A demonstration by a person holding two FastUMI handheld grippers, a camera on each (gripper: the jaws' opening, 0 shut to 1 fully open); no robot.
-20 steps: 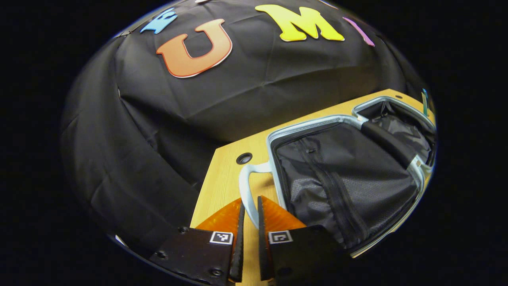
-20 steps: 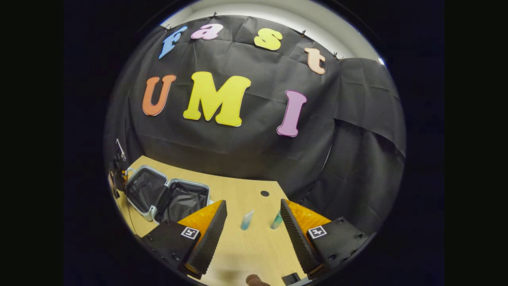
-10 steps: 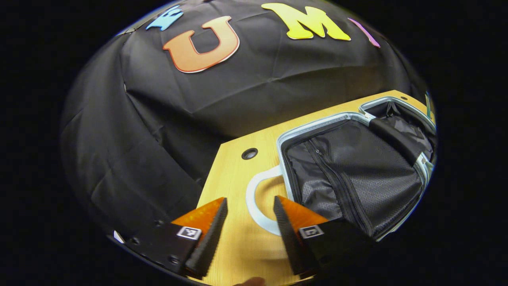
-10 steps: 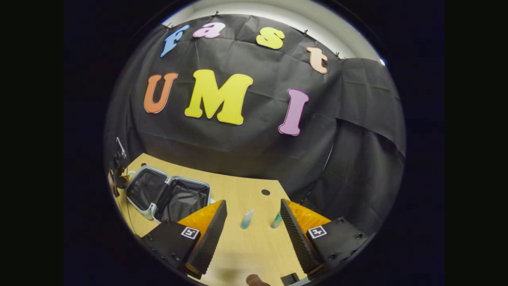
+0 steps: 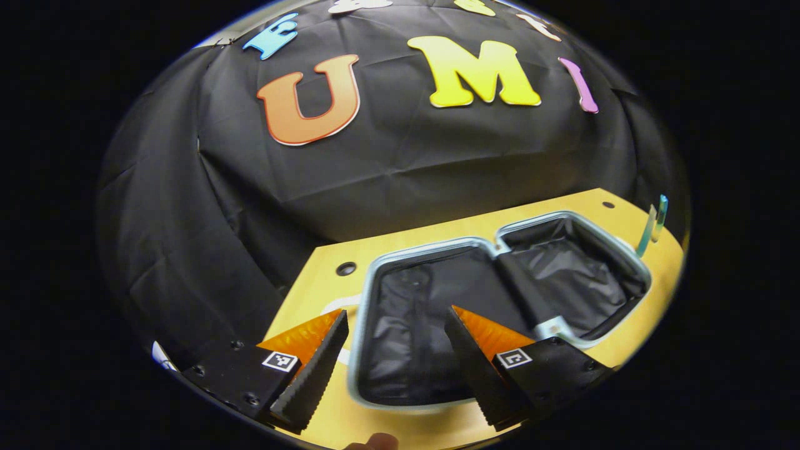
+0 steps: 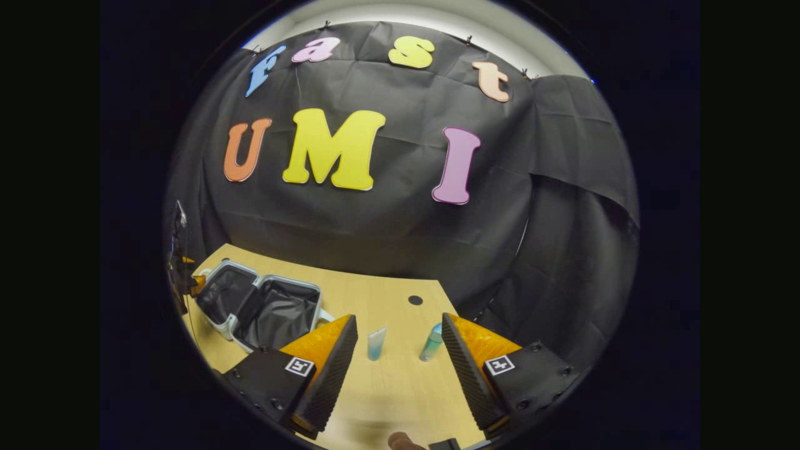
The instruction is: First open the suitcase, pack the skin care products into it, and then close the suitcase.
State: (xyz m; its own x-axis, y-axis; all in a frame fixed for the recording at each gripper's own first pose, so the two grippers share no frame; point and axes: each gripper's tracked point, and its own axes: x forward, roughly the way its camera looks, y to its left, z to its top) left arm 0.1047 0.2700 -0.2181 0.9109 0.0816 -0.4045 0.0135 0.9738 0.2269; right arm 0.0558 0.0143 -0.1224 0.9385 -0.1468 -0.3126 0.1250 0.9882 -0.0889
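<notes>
The suitcase (image 5: 500, 294) lies wide open on the wooden table (image 5: 312, 294), both black-lined halves facing up inside a pale blue rim. My left gripper (image 5: 395, 328) hangs open just above its near half, nothing between the fingers. Two skin care products (image 5: 653, 222) stand at the far right edge in the left gripper view. In the right gripper view a pale blue tube (image 6: 375, 344) and a teal bottle (image 6: 431, 342) stand upright on the table, ahead of my open right gripper (image 6: 399, 334). The open suitcase (image 6: 259, 307) lies to their left.
A round cable hole (image 6: 415, 300) sits in the table behind the bottles, and another hole (image 5: 345, 269) lies left of the suitcase. The black cloth wall hangs close behind the table. The other gripper (image 6: 182, 275) and its holder show at the far left in the right gripper view.
My left gripper opened off the suitcase's pale handle, then swung right over the near half. The right gripper drifted slightly, bringing the tube and bottle a little closer.
</notes>
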